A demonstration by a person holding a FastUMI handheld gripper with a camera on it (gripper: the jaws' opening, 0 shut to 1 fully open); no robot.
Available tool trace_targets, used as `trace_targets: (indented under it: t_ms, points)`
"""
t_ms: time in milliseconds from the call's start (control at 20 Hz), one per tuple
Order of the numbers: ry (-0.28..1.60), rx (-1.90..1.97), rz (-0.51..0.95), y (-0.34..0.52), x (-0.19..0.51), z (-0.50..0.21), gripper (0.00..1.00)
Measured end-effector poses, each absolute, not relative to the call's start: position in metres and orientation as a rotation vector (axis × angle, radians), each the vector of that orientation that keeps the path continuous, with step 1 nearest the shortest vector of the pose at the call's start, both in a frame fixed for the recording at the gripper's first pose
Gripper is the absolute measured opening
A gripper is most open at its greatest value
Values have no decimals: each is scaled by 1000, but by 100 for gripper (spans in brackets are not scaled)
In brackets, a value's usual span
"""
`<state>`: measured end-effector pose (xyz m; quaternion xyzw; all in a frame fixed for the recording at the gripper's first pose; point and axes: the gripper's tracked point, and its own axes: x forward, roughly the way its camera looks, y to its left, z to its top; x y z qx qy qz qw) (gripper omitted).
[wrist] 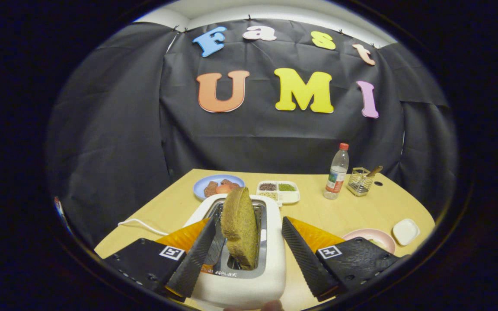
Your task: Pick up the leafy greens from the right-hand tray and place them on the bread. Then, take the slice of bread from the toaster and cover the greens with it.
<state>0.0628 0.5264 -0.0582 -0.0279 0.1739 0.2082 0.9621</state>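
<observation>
While the claw (246,246) is hovering over the white toaster (249,276), its fingers (197,255) are standing apart on either side of the bread slice (240,226), not touching it. This slice is sticking upright out of the toaster slot on the wooden surface (331,211).

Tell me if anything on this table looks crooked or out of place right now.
The brown bread slice leans at a tilt in the white toaster's slot rather than standing straight. The open gripper has its ribbed black fingers on either side of it, not touching. Nothing looks spilled or damaged.
</observation>
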Motion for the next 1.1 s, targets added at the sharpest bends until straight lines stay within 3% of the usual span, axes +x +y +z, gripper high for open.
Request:
trace_targets:
  t_ms: [50, 300, 400, 450, 500, 650, 1100]
  points:
    - [347, -57, 407, 527, 65, -57, 96]
    - [412, -15, 424, 537, 70, -56, 70]
    - [454, 11, 420, 538, 69, -62, 40]
    - [462, 19, 419, 536, 67, -62, 33]
    - [455, 22, 421, 537, 67, -58, 19]
    - [431, 57, 445, 536, 65, -49, 10]
    - [319, 201, 535, 510, 56, 28, 10]
